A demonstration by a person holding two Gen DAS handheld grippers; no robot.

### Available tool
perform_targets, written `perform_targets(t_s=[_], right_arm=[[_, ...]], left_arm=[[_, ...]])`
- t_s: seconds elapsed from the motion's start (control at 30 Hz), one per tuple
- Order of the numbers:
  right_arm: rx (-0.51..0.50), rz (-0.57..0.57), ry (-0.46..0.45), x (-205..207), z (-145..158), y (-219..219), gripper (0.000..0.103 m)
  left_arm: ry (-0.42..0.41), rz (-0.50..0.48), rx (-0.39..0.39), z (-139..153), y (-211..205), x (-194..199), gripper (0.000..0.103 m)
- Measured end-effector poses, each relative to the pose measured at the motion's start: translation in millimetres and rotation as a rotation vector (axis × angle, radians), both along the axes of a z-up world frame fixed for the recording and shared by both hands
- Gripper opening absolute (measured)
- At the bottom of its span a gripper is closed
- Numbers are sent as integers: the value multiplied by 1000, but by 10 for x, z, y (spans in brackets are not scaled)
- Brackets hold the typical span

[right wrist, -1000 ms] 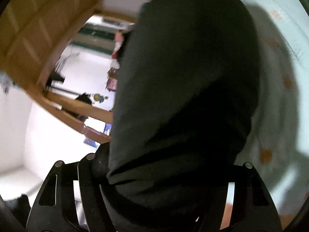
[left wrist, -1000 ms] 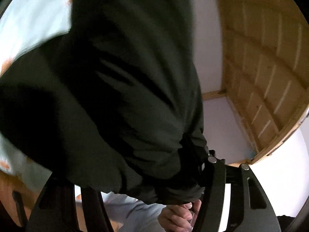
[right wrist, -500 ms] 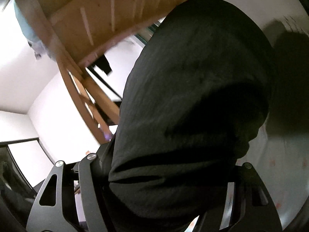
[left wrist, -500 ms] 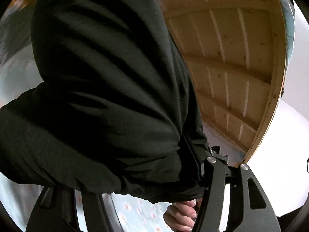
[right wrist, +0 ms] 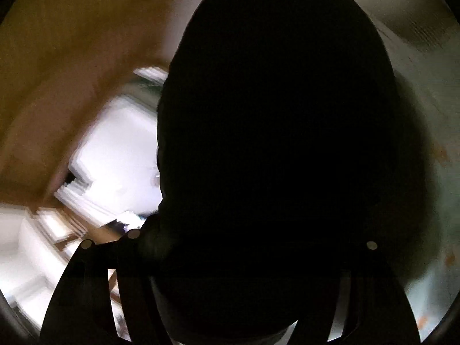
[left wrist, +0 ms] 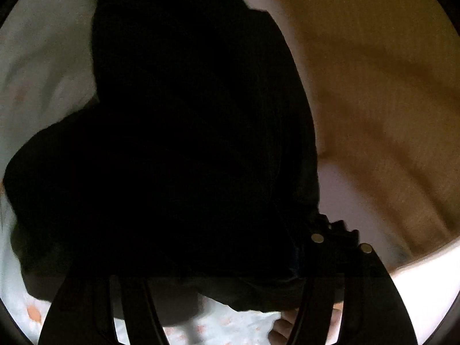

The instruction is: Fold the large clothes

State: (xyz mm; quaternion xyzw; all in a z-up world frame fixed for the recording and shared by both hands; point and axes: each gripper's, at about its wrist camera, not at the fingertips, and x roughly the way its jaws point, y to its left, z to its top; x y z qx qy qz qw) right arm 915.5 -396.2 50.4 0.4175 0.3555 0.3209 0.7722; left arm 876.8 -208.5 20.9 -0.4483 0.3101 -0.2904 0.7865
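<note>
A large dark green garment (left wrist: 184, 149) fills most of the left wrist view and hangs in front of the camera. My left gripper (left wrist: 221, 281) is shut on a bunched edge of it. The same garment (right wrist: 281, 149) fills the middle of the right wrist view, and my right gripper (right wrist: 238, 281) is shut on another part of it. Both views are dark and blurred, and the cloth hides the fingertips.
A pale blue sheet with orange spots (left wrist: 37, 66) lies behind the garment; it also shows at the right of the right wrist view (right wrist: 437, 155). A wooden slatted frame (left wrist: 382, 109) stands to the right. A hand (left wrist: 284, 330) shows at the bottom.
Both grippers have swung with the garment still held. The view has tilted back from the wooden slats towards the sheet, and the frames are now darker and motion-blurred.
</note>
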Motion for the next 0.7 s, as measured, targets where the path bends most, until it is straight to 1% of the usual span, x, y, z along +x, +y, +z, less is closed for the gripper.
perform_targets(t_s=[0.03,0.07,0.1,0.13,0.17,0.2,0.23,0.27,0.3,0.33,0.37,0.4,0.43,0.47,0.5,0.53,0.57,0.6,0.63,0.67,0.7], right_arm=[[12,-11,53,75,-238,-79,72],[44,-16,74,121,-444,-155,74],[53,-10,57,105,-475,-168,82],[53,4,37,96,-466,-159,88],[39,23,28,94,-432,-134,89],[8,29,28,94,-379,-117,94],[-38,25,28,74,-306,-106,94],[-103,14,22,21,-212,-136,94],[-210,-2,15,-85,-60,-157,94],[-313,-35,-12,-243,112,-194,94],[-454,-107,-95,-502,347,-217,94],[-585,-179,-209,-760,579,-194,100],[-700,-262,-335,-1021,824,-144,100],[-760,-321,-438,-1181,1053,-52,100],[-794,-332,-480,-1169,1225,49,100],[-823,-323,-484,-1051,1356,162,100],[-861,-311,-447,-798,1441,330,100],[-896,-289,-374,-491,1424,472,100],[-933,-255,-286,-168,1343,567,100],[-991,-213,-179,140,1141,701,100],[-1012,-222,-180,198,1126,879,101]], left_arm=[[60,-3,-37,-205,-28,84,63],[92,-10,-83,-381,-58,138,67],[76,-15,-88,-384,-101,135,71],[38,-9,-58,-324,-134,84,73],[21,-4,-28,-262,-156,44,74],[25,-6,-29,-236,-154,45,76],[41,-17,-47,-231,-148,52,76],[50,-28,-48,-206,-116,90,76],[52,-36,-37,-173,-128,89,77],[55,-42,-24,-136,-140,89,77],[56,-44,-19,-126,-76,102,77],[62,-45,-15,-96,-88,107,77],[68,-45,-15,-55,-97,145,77],[78,-45,-11,-37,-65,175,79],[92,-42,12,9,-84,147,82],[104,-39,35,-5,-24,102,83],[128,-33,76,41,24,3,86],[140,-30,102,32,24,-158,89],[135,-23,117,135,109,-432,89],[106,-25,131,235,172,-635,93],[47,-21,174,422,240,-861,95]])
